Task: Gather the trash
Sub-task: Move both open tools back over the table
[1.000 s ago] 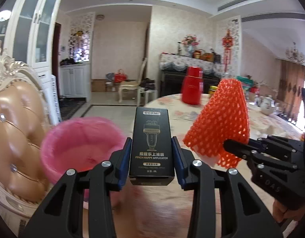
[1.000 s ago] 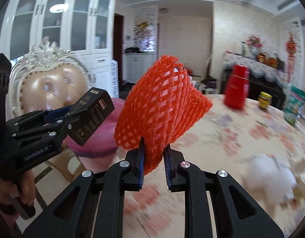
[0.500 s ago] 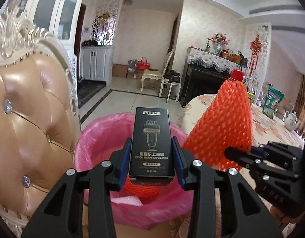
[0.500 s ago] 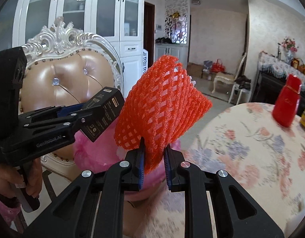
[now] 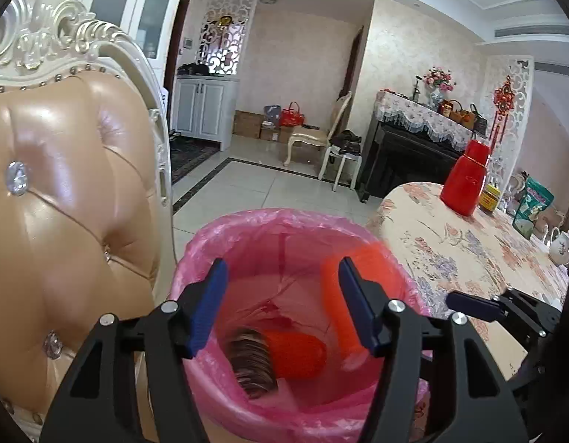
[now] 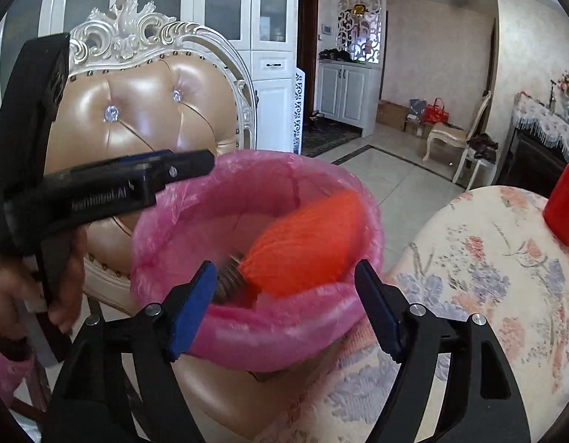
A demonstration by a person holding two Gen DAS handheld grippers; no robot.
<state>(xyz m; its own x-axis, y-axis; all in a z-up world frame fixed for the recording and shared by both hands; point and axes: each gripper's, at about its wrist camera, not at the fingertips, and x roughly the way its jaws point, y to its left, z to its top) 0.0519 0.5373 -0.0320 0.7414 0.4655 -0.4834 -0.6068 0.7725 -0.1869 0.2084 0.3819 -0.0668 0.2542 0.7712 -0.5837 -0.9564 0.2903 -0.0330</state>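
Observation:
A bin lined with a pink bag (image 5: 247,221) (image 6: 247,162) stands between a chair and the table. My left gripper (image 5: 282,269) hangs over its mouth, jaws opening, with nothing between the pads. Below it a black box (image 5: 253,363) drops into the bin as a dark blur (image 6: 231,280). My right gripper (image 6: 284,269) is at the bin's near rim, jaws opening and empty. The orange foam net (image 6: 306,243) falls blurred inside the bin (image 5: 343,295). Another orange net piece (image 5: 297,354) lies at the bottom. Each gripper shows in the other's view (image 6: 173,170) (image 5: 480,308).
A tan tufted chair with a carved white frame (image 5: 62,203) (image 6: 144,118) stands left of the bin. The floral-cloth table (image 5: 450,243) (image 6: 487,258) lies right, with a red flask (image 5: 467,181) on it. A hand (image 6: 62,277) holds the left gripper.
Both grippers swung from the table to over the pink bin. Both then opened: the left let go of the black box, the right of the orange net, and both fall in.

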